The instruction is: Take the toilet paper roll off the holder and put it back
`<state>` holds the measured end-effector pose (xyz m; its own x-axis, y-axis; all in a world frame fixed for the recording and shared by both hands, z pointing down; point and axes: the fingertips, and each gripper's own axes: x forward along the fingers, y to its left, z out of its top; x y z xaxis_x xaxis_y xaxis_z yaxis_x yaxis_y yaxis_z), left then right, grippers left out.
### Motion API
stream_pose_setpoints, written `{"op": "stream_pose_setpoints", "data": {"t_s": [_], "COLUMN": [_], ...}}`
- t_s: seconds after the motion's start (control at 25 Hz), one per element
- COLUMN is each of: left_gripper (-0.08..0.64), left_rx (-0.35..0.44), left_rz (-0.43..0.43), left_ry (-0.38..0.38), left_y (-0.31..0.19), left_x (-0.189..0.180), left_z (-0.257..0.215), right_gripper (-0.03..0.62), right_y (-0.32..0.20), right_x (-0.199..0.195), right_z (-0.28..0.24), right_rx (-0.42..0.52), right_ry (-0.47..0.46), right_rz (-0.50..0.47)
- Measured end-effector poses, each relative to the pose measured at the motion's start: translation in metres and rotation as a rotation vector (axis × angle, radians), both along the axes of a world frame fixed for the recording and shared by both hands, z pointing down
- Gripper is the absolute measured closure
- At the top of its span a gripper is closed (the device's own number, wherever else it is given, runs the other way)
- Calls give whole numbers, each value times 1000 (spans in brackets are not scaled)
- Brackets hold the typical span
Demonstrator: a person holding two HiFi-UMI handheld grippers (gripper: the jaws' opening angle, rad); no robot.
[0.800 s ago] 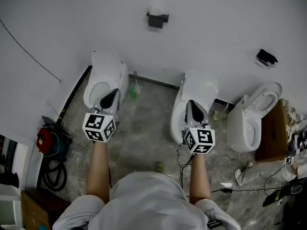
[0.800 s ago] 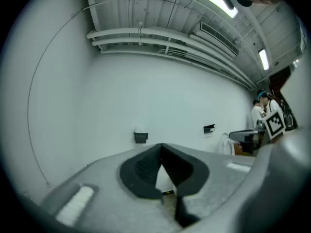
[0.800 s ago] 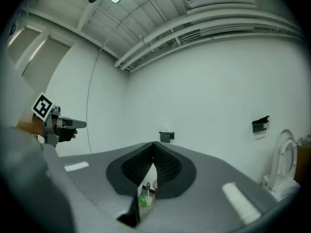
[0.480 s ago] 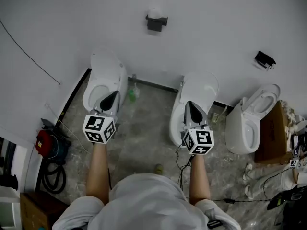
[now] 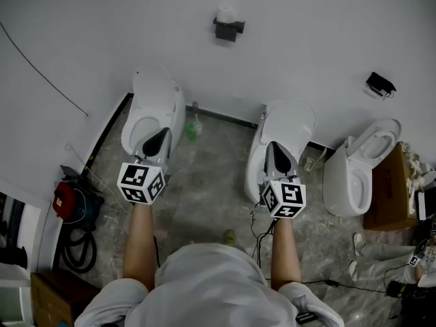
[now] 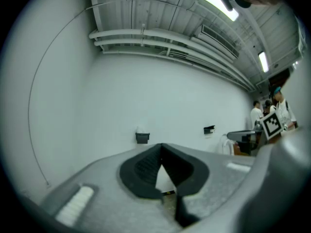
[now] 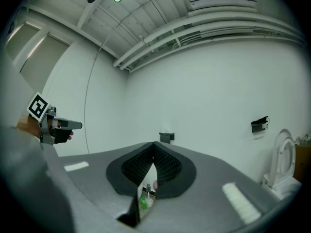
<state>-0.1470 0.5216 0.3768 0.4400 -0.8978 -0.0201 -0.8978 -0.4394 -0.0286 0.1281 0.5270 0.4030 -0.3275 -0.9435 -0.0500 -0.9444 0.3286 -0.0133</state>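
Closed and empty, left gripper (image 5: 158, 139) is hovering over left toilet (image 5: 155, 97), right gripper (image 5: 275, 152) over middle toilet (image 5: 294, 122); toilet paper roll (image 5: 225, 13) is sitting on holder (image 5: 229, 30).

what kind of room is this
Likely a bathroom mock-up or fixture test room: three toilets stand unpartitioned along one white wall, a toilet paper roll sits on a wall holder, and loose cables lie on the floor.

Three toilets (image 5: 158, 97) (image 5: 293, 121) (image 5: 361, 165), two wall holders (image 5: 228, 30) (image 5: 379, 82), one paper roll (image 5: 225, 13), two grippers (image 5: 158, 136) (image 5: 276, 152)
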Motion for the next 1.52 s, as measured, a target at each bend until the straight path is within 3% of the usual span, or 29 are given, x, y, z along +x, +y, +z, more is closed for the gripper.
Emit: {"op": "stream_pose_setpoints", "data": {"t_s": [0.36,0.68,1.16,1.52], "left_gripper": [560,560,560,560], "left_rx": [-7,-4,-30,-51], "left_rz": [24,35,10,-2], "left_ry": [13,11,6,-3], "left_y": [-14,-60,-195,-323], "left_x": [-26,-28,-18,13], "left_z": [11,12,26,27], "right_gripper": [591,591,591,591], "right_y": [-8,-52,-191,-323], "right_x": [-32,-37,-29,-1], "right_z": [12,10,24,29], "right_rx": [-11,1,-5,-37], "right_ry": [25,17,22,2], "right_rz": [8,7,-19,-43]}}
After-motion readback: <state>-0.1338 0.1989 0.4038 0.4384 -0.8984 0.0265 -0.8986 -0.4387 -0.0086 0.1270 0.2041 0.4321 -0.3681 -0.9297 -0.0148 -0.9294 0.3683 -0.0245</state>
